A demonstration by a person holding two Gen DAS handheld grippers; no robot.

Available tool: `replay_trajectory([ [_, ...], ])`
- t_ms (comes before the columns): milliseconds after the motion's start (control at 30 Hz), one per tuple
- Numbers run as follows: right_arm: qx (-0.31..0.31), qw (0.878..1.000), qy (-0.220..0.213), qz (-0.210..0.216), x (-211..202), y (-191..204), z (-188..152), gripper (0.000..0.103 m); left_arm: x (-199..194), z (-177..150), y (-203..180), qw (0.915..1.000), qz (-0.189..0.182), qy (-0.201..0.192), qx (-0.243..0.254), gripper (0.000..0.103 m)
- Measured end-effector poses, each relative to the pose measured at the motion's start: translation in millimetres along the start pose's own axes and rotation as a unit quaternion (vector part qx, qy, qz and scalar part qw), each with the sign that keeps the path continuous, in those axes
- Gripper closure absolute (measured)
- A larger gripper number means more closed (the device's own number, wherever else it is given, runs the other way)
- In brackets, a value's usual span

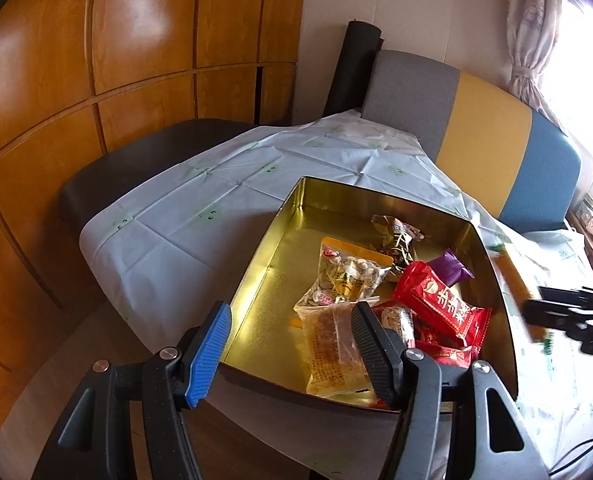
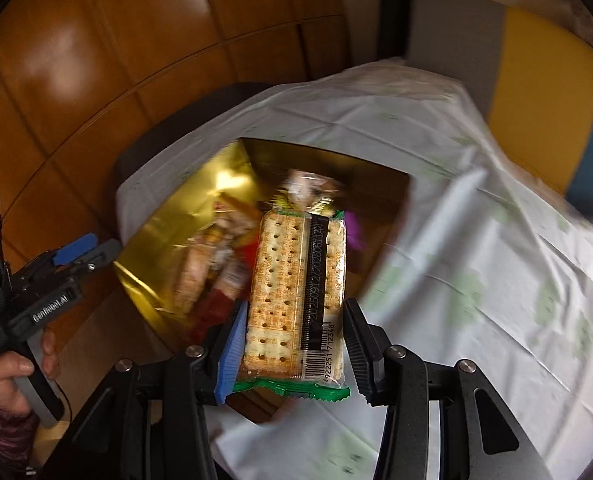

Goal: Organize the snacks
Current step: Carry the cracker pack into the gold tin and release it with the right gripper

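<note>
Several snacks already sit in the gold tin (image 1: 280, 216) as the right gripper (image 2: 294, 340), fingers clamping the cracker pack (image 2: 296, 280), carries it over while the left gripper (image 1: 290, 344) hangs wide and empty.

Table w/ pale green-print tablecloth (image 1: 200, 216) draped over its edges. Beyond the far edge – a bench backrest (image 1: 472, 136) in grey, yellow & blue blocks. Wood-panel wall (image 1: 96, 60) at left; tied-back curtain (image 1: 532, 40) by bright window, top right.
</note>
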State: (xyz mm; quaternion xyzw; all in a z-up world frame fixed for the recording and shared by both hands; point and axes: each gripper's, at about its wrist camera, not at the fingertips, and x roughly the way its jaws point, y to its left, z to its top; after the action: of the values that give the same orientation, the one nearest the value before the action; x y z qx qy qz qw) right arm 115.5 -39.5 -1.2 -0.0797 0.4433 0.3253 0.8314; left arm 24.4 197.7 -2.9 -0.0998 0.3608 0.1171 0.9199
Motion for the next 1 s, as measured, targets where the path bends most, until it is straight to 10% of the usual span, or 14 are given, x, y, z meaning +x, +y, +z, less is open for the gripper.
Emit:
replay_trajectory([
  [467, 0.033, 0.997, 0.073, -0.006, 97, 36, 34, 0.054, 10, -6, 15, 0.9997, -0.005, 0.012, -0.019, 0.040],
  [833, 0.025, 0.999, 0.039, 0.009, 71, 37, 20, 0.051, 9, -8, 11, 0.9998, -0.005, 0.010, -0.016, 0.040],
  [1000, -0.001, 0.999, 0.041, 0.002, 67, 46, 8, 0.077, 9, -9, 6, 0.9999, -0.005, 0.012, -0.010, 0.040],
])
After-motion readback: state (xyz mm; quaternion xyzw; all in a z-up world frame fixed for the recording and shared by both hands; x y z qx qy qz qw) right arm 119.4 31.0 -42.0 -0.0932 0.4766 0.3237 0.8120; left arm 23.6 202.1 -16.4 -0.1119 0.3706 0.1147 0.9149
